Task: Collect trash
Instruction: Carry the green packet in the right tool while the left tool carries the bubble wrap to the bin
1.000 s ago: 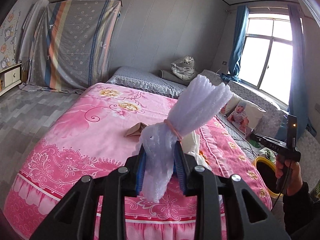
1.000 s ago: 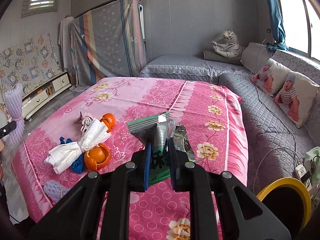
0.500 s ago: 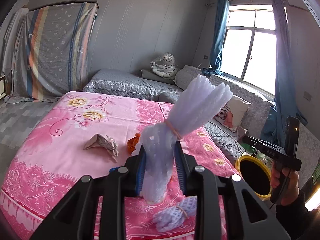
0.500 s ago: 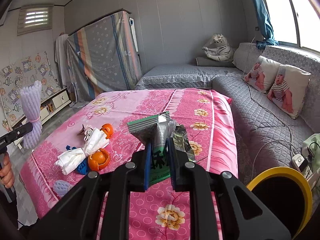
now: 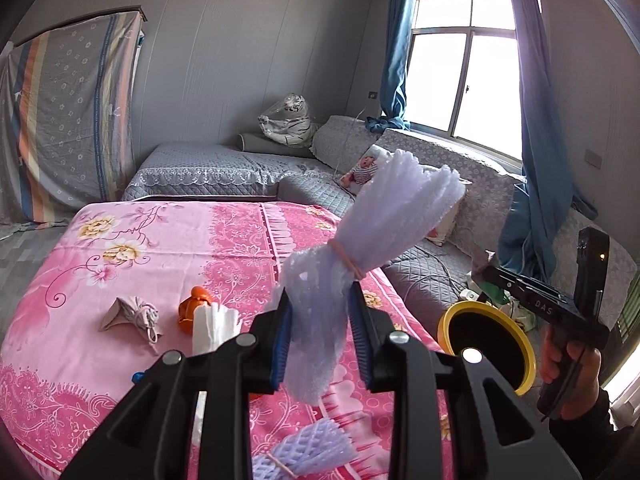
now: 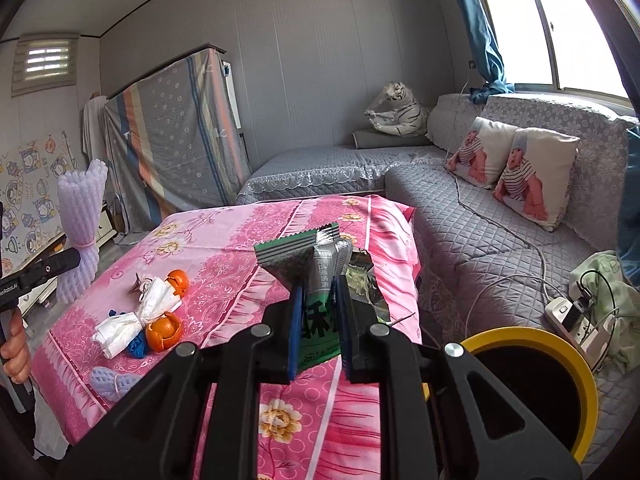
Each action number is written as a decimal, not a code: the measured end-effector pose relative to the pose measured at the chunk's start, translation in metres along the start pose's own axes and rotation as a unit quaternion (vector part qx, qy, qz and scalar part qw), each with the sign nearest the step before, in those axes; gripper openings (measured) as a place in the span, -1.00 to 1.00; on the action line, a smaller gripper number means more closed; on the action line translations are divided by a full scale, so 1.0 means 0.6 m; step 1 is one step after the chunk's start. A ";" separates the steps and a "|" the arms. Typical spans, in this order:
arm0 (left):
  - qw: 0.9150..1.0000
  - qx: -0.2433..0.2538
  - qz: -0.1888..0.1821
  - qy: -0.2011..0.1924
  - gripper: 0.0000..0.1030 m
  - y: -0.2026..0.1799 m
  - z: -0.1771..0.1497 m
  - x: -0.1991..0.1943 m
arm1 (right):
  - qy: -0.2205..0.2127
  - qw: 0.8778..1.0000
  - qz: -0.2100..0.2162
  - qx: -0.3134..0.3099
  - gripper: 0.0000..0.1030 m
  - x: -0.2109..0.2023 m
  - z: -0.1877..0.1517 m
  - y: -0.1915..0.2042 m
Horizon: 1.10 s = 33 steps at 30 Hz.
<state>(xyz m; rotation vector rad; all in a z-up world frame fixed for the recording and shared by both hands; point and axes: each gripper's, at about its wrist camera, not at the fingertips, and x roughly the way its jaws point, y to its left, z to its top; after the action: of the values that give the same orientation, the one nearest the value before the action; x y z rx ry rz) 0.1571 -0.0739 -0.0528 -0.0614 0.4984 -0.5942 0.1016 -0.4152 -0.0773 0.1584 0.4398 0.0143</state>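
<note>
Wrappers (image 6: 320,276) only in right view

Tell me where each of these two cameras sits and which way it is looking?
Left wrist: on the left gripper, looking along its fingers over the pink flowered bedspread towards the window; it grips a lilac foam fruit net; the other hand shows.
Right wrist: on the right gripper, gripping a green snack wrapper, facing the grey sofa; left hand at the edge.
Shared: bedspread, yellow-rimmed bin, orange peels.
</note>
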 end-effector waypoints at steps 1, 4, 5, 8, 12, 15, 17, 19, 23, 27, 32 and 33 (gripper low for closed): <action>1.000 0.003 -0.004 0.002 -0.50 -0.007 0.003 0.005 | -0.001 1.000 -0.003 0.004 -0.72 -0.003 -0.001 -0.007; 1.000 0.013 -0.016 0.006 -0.50 -0.032 0.009 0.022 | -0.005 1.000 -0.013 0.012 -0.72 -0.012 -0.004 -0.023; 1.000 0.017 -0.019 0.007 -0.50 -0.041 0.010 0.027 | -0.006 1.000 -0.017 0.015 -0.72 -0.015 -0.005 -0.029; 0.999 0.028 -0.032 0.011 -0.50 -0.068 0.015 0.042 | -0.011 0.999 -0.028 0.026 -0.72 -0.024 -0.006 -0.048; 0.998 0.038 -0.045 0.013 -0.50 -0.102 0.021 0.063 | -0.020 0.998 -0.046 0.041 -0.72 -0.039 -0.008 -0.075; 0.997 0.042 -0.060 0.020 -0.50 -0.127 0.023 0.084 | -0.022 0.997 -0.060 0.052 -0.72 -0.047 -0.012 -0.095; 0.996 0.047 -0.069 0.024 -0.50 -0.144 0.024 0.099 | -0.024 0.995 -0.073 0.058 -0.72 -0.051 -0.014 -0.108; 0.995 0.051 -0.079 0.028 -0.50 -0.162 0.024 0.113 | -0.026 0.994 -0.089 0.064 -0.71 -0.057 -0.018 -0.121; 0.993 0.060 -0.096 0.037 -0.50 -0.198 0.023 0.143 | -0.029 0.991 -0.105 0.083 -0.72 -0.065 -0.026 -0.152; 0.990 0.074 -0.110 0.049 -0.50 -0.234 0.020 0.174 | -0.027 0.987 -0.118 0.102 -0.71 -0.068 -0.036 -0.177; 0.987 0.085 -0.124 0.060 -0.50 -0.271 0.016 0.205 | -0.021 0.982 -0.133 0.129 -0.71 -0.071 -0.053 -0.212; 0.987 0.086 -0.124 0.059 -0.50 -0.276 0.015 0.209 | -0.020 0.981 -0.136 0.134 -0.71 -0.072 -0.056 -0.220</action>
<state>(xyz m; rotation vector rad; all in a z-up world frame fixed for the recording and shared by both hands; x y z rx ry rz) 0.1645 -0.2811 -0.0666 0.0768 0.5571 -0.8870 0.0455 -0.5424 -0.1094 0.3618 0.4197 -0.3177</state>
